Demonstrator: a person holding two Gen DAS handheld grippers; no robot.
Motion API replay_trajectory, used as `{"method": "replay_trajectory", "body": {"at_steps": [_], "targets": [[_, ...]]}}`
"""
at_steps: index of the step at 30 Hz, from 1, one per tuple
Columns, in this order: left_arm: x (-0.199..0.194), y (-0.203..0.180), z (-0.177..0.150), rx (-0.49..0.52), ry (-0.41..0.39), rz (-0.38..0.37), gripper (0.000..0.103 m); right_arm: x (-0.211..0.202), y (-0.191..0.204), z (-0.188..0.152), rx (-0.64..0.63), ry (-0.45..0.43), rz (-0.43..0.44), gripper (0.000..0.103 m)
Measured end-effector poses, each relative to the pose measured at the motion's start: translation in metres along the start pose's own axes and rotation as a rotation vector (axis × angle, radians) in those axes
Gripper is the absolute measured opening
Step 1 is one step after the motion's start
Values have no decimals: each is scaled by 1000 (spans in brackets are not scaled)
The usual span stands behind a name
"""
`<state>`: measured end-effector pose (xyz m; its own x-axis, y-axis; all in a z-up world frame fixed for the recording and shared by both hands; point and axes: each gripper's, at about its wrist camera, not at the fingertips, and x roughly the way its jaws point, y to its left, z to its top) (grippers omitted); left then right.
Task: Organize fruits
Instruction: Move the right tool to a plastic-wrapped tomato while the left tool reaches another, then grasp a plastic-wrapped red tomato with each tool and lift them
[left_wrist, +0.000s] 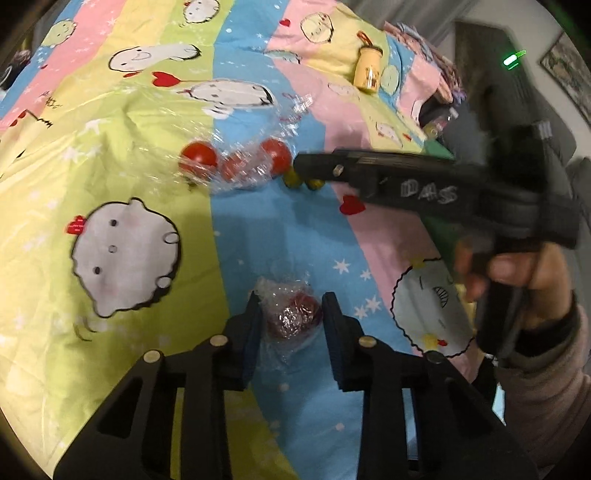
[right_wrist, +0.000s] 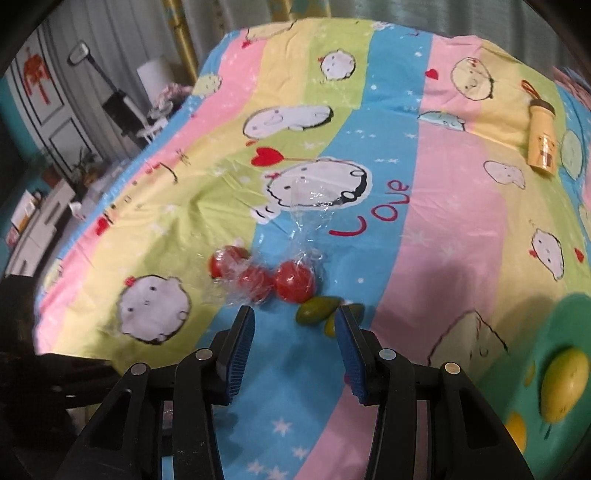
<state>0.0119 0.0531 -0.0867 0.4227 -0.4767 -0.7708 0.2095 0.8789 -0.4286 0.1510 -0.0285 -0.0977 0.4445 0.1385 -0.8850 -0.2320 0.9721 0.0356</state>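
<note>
Three red tomatoes lie in a row under loose clear wrap on the striped cartoon sheet; they also show in the right wrist view. Two small green fruits lie beside the right tomato. My left gripper is shut on a dark red fruit wrapped in clear film, its blue pads against both sides. My right gripper is open and empty, hovering just short of the green fruits; its body shows in the left wrist view. A yellow-green fruit lies at the right.
A yellow bottle lies on its side at the far right of the sheet, also in the right wrist view. The sheet's left edge drops off toward furniture. A small orange fruit sits near the bottom right.
</note>
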Motion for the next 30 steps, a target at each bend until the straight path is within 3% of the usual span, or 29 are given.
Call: {"method": "replay_trajectory", "body": {"at_steps": [10, 16, 20, 30], "targets": [[-19, 14, 1, -47, -38, -37, 31, 29, 9, 13, -69, 58, -81, 47], [-21, 16, 2, -53, -39, -49, 31, 42, 13, 22, -89, 77, -65, 35], [-22, 18, 2, -63, -42, -54, 31, 49, 16, 23, -103, 84, -68, 34], [-26, 17, 4, -59, -53, -54, 31, 11, 4, 14, -27, -13, -27, 32]]}}
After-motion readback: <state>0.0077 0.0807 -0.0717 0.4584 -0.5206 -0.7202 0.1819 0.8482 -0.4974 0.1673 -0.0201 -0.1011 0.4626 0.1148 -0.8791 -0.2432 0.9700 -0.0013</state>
